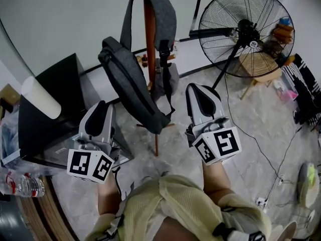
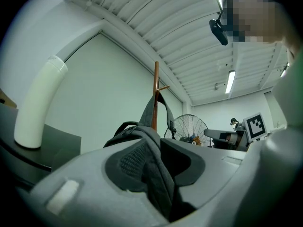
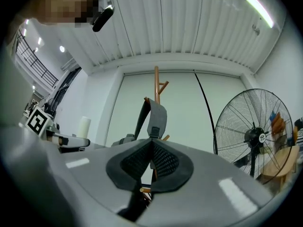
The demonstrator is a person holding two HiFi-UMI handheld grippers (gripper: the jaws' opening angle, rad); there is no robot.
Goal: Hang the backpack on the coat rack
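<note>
- The backpack (image 1: pixel 131 87) hung from the coat rack (image 1: pixel 150 29), its long axis slanting down-right in the head view.
- The left gripper (image 2: pixel 152 157) pinched its fabric.
- The right gripper (image 3: pixel 151 155) was closed and empty.

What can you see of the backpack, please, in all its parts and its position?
The backpack is dark grey, long and flat, of woven-looking fabric. One wide padded shoulder strap is hooked over a peg near the top of the wooden coat rack, with narrower black webbing below it. The body hangs tilted, upper end left of the pole, lower end near it. The left gripper is shut on its fabric. The right gripper, shut, seems not to hold it.
</note>
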